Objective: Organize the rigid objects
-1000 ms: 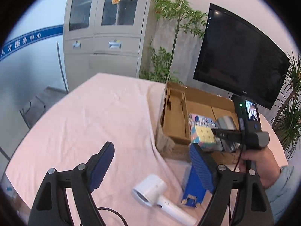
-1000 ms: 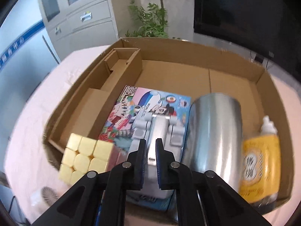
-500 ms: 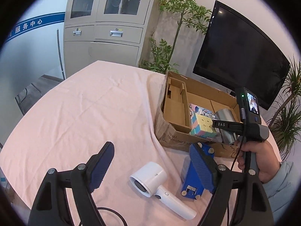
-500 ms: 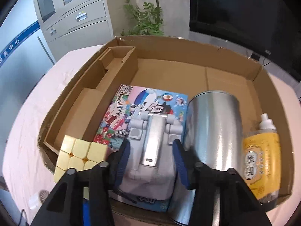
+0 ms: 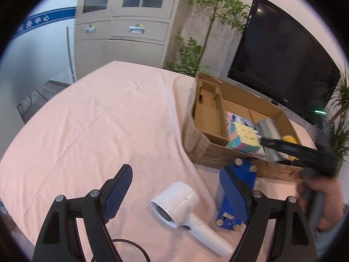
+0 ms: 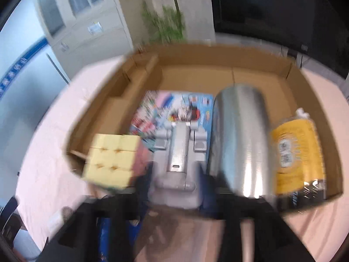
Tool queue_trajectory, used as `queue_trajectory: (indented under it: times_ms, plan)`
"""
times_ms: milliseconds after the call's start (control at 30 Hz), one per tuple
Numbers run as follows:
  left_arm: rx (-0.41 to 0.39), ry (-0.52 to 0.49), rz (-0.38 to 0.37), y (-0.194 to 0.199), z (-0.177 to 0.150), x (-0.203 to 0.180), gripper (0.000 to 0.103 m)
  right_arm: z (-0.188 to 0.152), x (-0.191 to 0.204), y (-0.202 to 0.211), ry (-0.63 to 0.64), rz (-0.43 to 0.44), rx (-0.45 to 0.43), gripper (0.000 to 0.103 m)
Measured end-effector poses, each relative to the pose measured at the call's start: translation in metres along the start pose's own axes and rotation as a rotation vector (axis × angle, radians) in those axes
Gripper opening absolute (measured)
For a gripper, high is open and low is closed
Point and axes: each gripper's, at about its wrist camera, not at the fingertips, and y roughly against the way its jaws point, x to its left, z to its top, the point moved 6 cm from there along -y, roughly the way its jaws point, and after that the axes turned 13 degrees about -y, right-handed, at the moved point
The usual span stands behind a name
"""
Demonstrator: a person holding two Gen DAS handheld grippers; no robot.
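Box point(image 6: 218, 59) of cardboard sits on the pink tablecloth point(image 5: 98, 120) ahead of me, holding what I see in my right wrist view: a picture box point(image 6: 174, 107) flat on the floor, a grey hinged device point(image 6: 178, 152) lying on it, a steel can point(image 6: 240, 139) on its side just right of that, and a yellow bottle point(image 6: 294, 150) against the right wall. A cube point(image 6: 111, 159) with a yellow top rests at the box's near left edge.

My right gripper point(image 6: 174, 179) is over the near wall, its fingers spread wide either side of the grey device; the view is smeared by motion, so I cannot tell whether they touch it.

My left gripper point(image 5: 174, 187) hangs above the cloth, jaws wide and empty. Between its fingers lies a white hairdryer point(image 5: 181, 205), nozzle toward me, and just beside it a blue block point(image 5: 237, 187) whose far end nears the box's near wall, partly behind my left gripper's right finger.
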Motion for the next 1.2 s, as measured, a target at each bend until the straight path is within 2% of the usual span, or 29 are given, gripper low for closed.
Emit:
queue_trajectory:
  times_ms: [33, 100, 167, 233, 267, 300, 400, 433, 467, 533, 600, 667, 767, 833, 900, 1000, 1100, 1167, 1200]
  plan:
    - [-0.013, 0.001, 0.009, 0.001, 0.000, 0.002, 0.082, -0.008, -0.001, 0.019, 0.004, 0.043, -0.044, 0.102]
    - [-0.019, -0.003, 0.005, -0.002, 0.000, 0.004, 0.082, -0.031, 0.000, 0.032, 0.015, 0.099, -0.031, 0.103]
    - [0.042, -0.021, -0.058, -0.021, -0.003, -0.004, 0.082, -0.070, 0.001, 0.026, 0.031, 0.132, 0.064, 0.100]
    - [0.110, -0.040, -0.148, -0.039, -0.006, -0.021, 0.082, -0.101, 0.000, 0.022, 0.043, 0.139, 0.110, 0.090]
    - [0.146, -0.060, -0.232, -0.051, -0.007, -0.037, 0.082, -0.114, -0.001, 0.023, 0.047, 0.145, 0.123, 0.088]
    - [0.185, -0.069, -0.298, -0.061, -0.008, -0.051, 0.082, -0.127, -0.001, 0.026, 0.052, 0.153, 0.128, 0.088]
    - [0.288, -0.093, -0.417, -0.088, -0.014, -0.087, 0.080, -0.150, -0.004, 0.035, 0.062, 0.182, 0.135, 0.088]
    - [0.322, -0.102, -0.436, -0.097, -0.017, -0.096, 0.077, -0.153, -0.005, 0.038, 0.060, 0.186, 0.129, 0.088]
    - [0.356, -0.123, -0.445, -0.106, -0.021, -0.107, 0.061, -0.154, -0.009, 0.043, 0.058, 0.186, 0.115, 0.088]
    - [0.406, -0.145, -0.453, -0.114, -0.026, -0.122, 0.059, -0.153, -0.018, 0.052, 0.062, 0.178, 0.084, 0.088]
    - [0.413, -0.121, -0.542, -0.110, -0.030, -0.139, 0.058, -0.153, -0.028, 0.061, 0.068, 0.174, 0.057, 0.088]
    - [0.397, -0.153, -0.639, -0.098, -0.031, -0.165, 0.048, -0.151, -0.040, 0.070, 0.072, 0.177, 0.046, 0.088]
    - [0.334, -0.197, -0.776, -0.068, -0.027, -0.197, 0.048, -0.146, -0.056, 0.073, 0.079, 0.174, 0.032, 0.088]
    - [0.287, -0.185, -0.752, -0.058, -0.021, -0.197, 0.050, -0.145, -0.063, 0.073, 0.079, 0.169, 0.032, 0.088]
    - [0.262, -0.133, -0.680, -0.056, -0.018, -0.180, 0.050, -0.142, -0.065, 0.071, 0.091, 0.176, 0.036, 0.088]
    - [0.255, -0.047, -0.576, -0.057, -0.021, -0.149, 0.051, -0.143, -0.049, 0.056, 0.201, 0.204, 0.049, 0.088]
    - [0.273, 0.027, -0.521, -0.059, -0.028, -0.122, 0.051, -0.138, -0.038, 0.027, 0.282, 0.160, 0.062, 0.081]
    - [0.274, 0.046, -0.497, -0.057, -0.036, -0.110, 0.051, -0.137, -0.036, 0.006, 0.309, 0.097, 0.102, 0.054]
    - [0.271, 0.052, -0.493, -0.058, -0.036, -0.109, 0.051, -0.139, -0.034, -0.003, 0.315, 0.097, 0.142, 0.048]
